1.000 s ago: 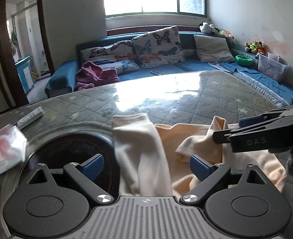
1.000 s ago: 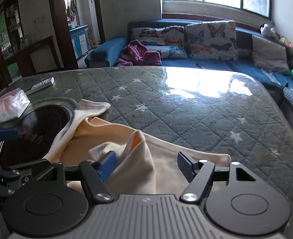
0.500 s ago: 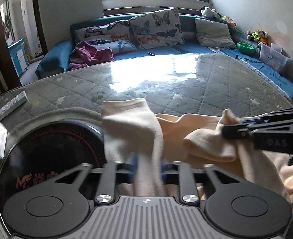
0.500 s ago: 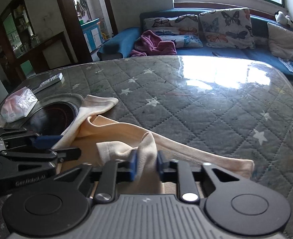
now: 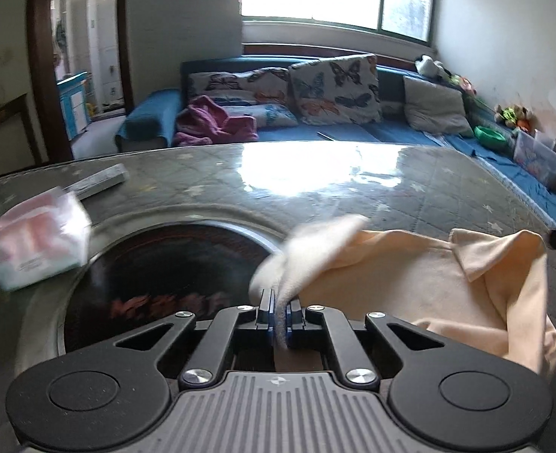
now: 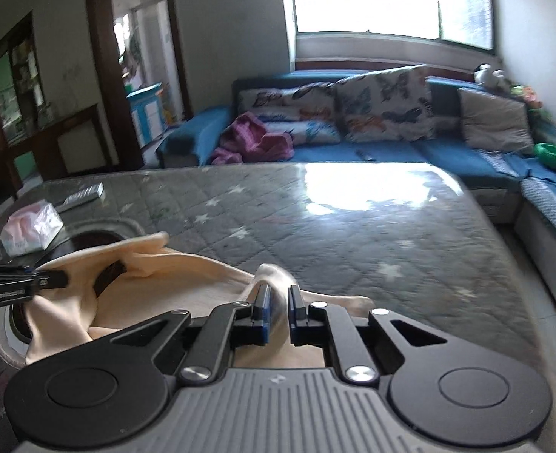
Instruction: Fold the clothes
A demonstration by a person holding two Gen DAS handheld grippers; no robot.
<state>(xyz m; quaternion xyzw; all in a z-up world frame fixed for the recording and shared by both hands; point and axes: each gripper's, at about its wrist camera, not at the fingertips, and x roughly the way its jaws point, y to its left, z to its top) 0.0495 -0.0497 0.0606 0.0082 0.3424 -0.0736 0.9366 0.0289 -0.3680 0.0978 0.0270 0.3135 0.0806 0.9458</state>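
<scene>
- On the quilted table (image 6: 353, 234), near its front edge, the cream garment (image 5: 402, 283) lies bunched, part of it draped over the dark round inset (image 5: 157, 264) in the tabletop
- My left gripper (image 5: 277, 311) has its jaws closed tight on a pale cuff-like end of the cloth, which juts up blurred above the pads
- My right gripper (image 6: 276, 315) is pinched on another fold of the same garment; its blue pads stand a little apart with cloth filling the gap
- I judge I hold two ends for a lift or spread; whether this opens the garment out or carries a fold over, the pictures do not settle
- To do it well I would keep both grips level and the cloth between them taut enough to lose its wrinkles, and keep it from snagging on the inset rim
- Reddish lettering on the inset is too blurred to read; so is the print on the tissue pack (image 5: 36, 241) and the small white text on the left gripper's side in the right view
</scene>
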